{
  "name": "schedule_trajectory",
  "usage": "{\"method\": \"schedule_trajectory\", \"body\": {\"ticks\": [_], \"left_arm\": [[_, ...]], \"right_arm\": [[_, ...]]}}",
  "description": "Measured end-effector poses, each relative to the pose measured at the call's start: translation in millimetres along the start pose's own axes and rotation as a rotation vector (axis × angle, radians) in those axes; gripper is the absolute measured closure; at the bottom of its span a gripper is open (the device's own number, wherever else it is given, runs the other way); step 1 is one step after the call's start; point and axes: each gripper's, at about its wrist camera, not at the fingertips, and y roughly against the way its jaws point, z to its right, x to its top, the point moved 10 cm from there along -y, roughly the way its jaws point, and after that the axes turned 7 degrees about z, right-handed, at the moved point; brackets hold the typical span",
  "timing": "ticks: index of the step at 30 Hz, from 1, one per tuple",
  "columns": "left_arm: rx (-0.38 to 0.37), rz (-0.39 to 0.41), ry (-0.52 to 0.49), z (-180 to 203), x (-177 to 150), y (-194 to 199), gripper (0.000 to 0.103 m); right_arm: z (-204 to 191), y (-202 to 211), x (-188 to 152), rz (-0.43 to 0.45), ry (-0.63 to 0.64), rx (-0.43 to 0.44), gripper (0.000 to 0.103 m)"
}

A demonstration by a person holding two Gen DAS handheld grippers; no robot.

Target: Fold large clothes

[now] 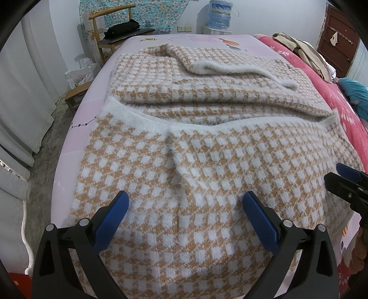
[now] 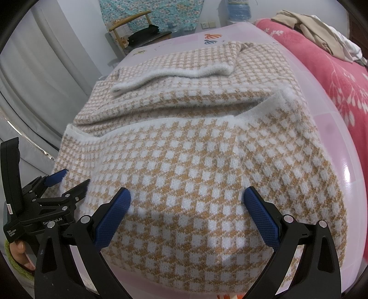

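Note:
A large fuzzy sweater point(image 1: 207, 165) in a tan and white check lies on the pink bed sheet point(image 1: 76, 147). Its near part is folded up over the body, with a white ribbed hem point(image 1: 142, 115) running across. A sleeve with a white cuff point(image 1: 230, 66) lies folded across the far part. My left gripper point(image 1: 185, 200) is open over the near fold, its blue pads point(image 1: 112, 220) above the knit. My right gripper point(image 2: 187, 195) is open over the same sweater point(image 2: 195, 161), and shows at the right edge of the left view point(image 1: 345, 181). The left gripper shows at the left of the right view point(image 2: 66, 181).
A red floral blanket point(image 1: 322, 76) with beige clothes point(image 1: 296, 48) borders the sheet on the right. A wooden chair point(image 1: 119, 30) with a black item stands beyond the bed's far left corner. A water jug point(image 1: 219, 13) stands at the back wall. Curtains point(image 1: 25, 92) hang left.

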Motion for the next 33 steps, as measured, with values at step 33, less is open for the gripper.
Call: {"method": "schedule_trajectory", "body": {"ticks": [33], "left_arm": [[0.019, 0.273, -0.013, -95, 26, 71, 0.025]], "right_arm": [[-4, 9, 13, 0.039, -0.020, 0.090, 0.008]]}}
